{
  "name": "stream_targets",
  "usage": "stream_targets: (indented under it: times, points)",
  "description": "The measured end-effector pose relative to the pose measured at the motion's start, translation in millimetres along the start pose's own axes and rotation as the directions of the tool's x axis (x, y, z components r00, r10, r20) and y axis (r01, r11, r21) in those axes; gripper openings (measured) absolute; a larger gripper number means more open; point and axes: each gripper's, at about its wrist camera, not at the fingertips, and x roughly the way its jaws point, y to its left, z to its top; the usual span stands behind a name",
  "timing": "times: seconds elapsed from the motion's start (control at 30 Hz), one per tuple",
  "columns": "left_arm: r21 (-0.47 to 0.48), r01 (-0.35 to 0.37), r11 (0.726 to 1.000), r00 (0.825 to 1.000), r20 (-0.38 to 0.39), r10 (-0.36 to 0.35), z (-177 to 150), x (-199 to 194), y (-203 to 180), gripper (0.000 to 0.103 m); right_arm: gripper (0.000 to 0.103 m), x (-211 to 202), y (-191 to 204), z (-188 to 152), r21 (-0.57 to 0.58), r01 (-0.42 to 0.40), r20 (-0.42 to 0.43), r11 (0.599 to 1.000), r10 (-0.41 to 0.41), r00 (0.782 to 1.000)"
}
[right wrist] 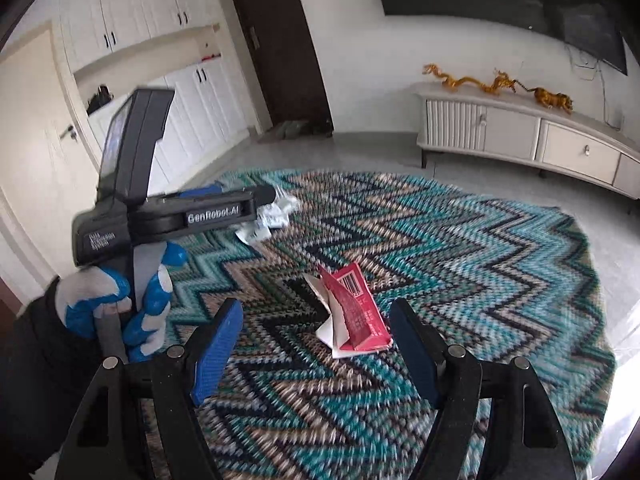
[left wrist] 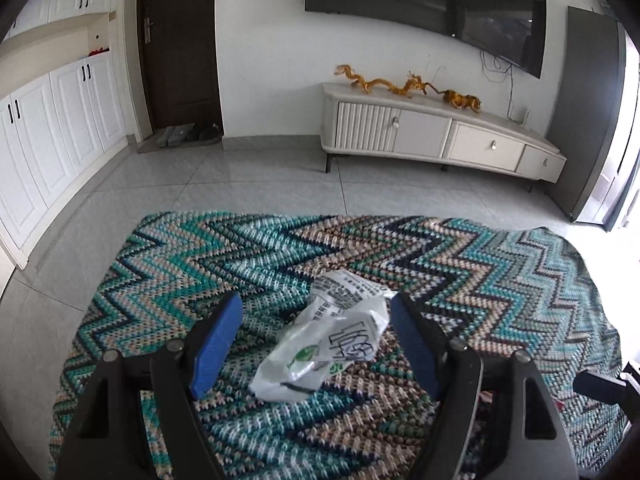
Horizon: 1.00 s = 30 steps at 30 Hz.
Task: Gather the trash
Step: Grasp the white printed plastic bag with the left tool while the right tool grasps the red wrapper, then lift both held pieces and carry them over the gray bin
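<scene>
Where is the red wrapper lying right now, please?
In the right wrist view, the red wrapper lies on the zigzag rug, ahead between the open right gripper's fingers, nearer the right-hand one.

A zigzag rug [left wrist: 224, 248] covers grey floor tiles [left wrist: 256, 184]; golden dragon figurines [left wrist: 384, 82] sit on a low cabinet [left wrist: 440, 136] under a wall-mounted television [left wrist: 424, 4].

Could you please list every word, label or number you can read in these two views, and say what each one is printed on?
"GenRobot.AI": on the side of the left gripper, seen from the right wrist.
Small white label on that gripper's body: too blurred to read.
White wrapper: large black characters and fine print, not legible.
Red wrapper: a barcode and small print, too small to read.
</scene>
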Motion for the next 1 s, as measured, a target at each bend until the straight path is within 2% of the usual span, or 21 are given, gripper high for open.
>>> stream_targets:
  times: [0.13, 0.3, 0.37, 0.4, 0.43, 0.47, 0.6, 0.8, 1.0]
  points:
    - [-0.006, 0.014, 1.000, 0.999, -0.041, -0.015, -1, 19, 0, 0.076, 0.074, 23, -3, 4, -0.019, 0.011, -0.040, 1.000, -0.011, 0.999]
    - [0.012, 0.023, 1.000, 0.998, -0.063, -0.022, -4, 26, -8, 0.073, 0.062, 39, -10, 2, 0.004, 0.027, -0.106, 1.000, -0.026, 0.994]
    - [0.008, 0.037, 0.999, 0.997, -0.069, -0.036, -5, 27, -9, 0.064, 0.052, 43, -13, -2, 0.014, 0.036, -0.122, 0.999, -0.034, 0.992]
    - [0.003, 0.042, 0.999, 0.996, -0.076, -0.041, -5, 27, -8, 0.060, 0.043, 43, -15, -3, 0.021, 0.035, -0.127, 0.999, -0.033, 0.991]
    - [-0.001, 0.048, 0.999, 0.995, -0.082, -0.048, -6, 28, -8, 0.052, 0.038, 43, -16, -5, 0.029, 0.034, -0.129, 0.999, -0.030, 0.991]
    - [-0.004, 0.056, 0.998, 0.994, -0.089, -0.056, -6, 30, -8, 0.050, 0.032, 42, -17, -6, 0.036, 0.030, -0.128, 0.999, -0.025, 0.991]
    - [-0.006, 0.070, 0.998, 0.995, -0.078, -0.070, -8, 25, -9, 0.043, 0.017, 32, -20, -9, 0.048, 0.015, -0.115, 0.999, -0.009, 0.993]
    - [0.005, 0.081, 0.997, 0.995, -0.060, -0.081, -19, -1, -12, 0.040, 0.012, 10, -21, -17, 0.076, -0.004, -0.085, 0.997, 0.010, 0.996]
    - [0.029, 0.119, 0.992, 0.993, 0.000, -0.120, -33, -60, -17, 0.040, 0.011, -33, -6, -31, 0.080, -0.014, -0.050, 0.997, 0.018, 0.999]
